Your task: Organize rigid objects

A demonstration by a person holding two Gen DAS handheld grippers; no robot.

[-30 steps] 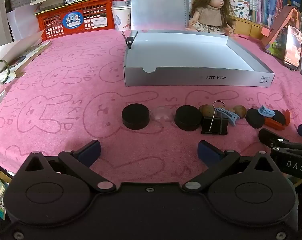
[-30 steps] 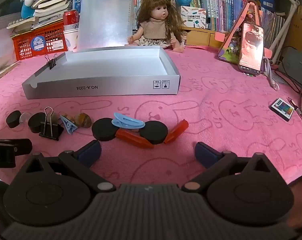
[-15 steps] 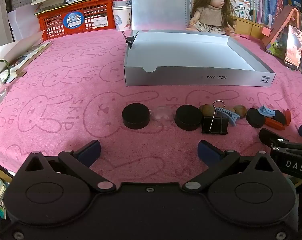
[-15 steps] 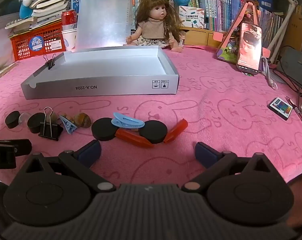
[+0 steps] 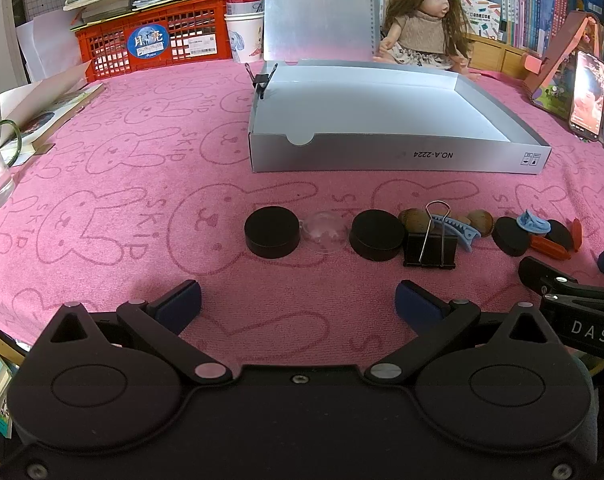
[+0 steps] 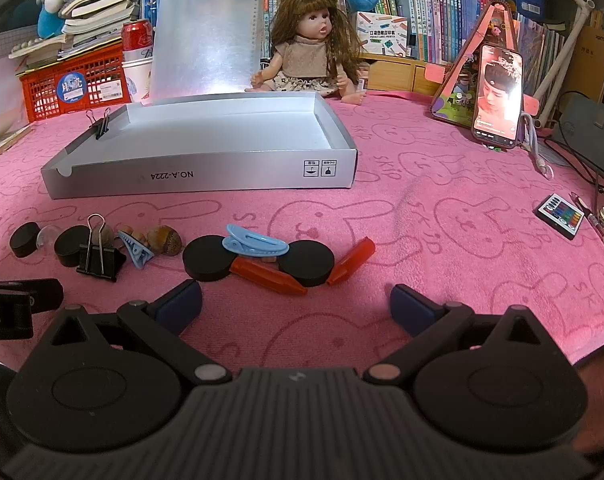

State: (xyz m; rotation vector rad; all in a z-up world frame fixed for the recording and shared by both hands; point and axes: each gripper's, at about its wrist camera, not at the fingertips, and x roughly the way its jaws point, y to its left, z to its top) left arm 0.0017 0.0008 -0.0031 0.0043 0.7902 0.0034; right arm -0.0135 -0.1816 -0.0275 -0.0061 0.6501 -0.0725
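Left claw (image 5: 297,300) spread wide and empty, right claw (image 6: 295,300) likewise, row of black round pucks (image 5: 272,231) between them and shallow silver cardboard box (image 5: 398,156), pink bunny-print table (image 5: 141,184).

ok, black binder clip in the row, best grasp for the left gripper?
Take the black binder clip by its raised wire handles, coming from above with the left gripper open. The handles stand upright and clear; the body is wedged between a black disc and a blue clip.
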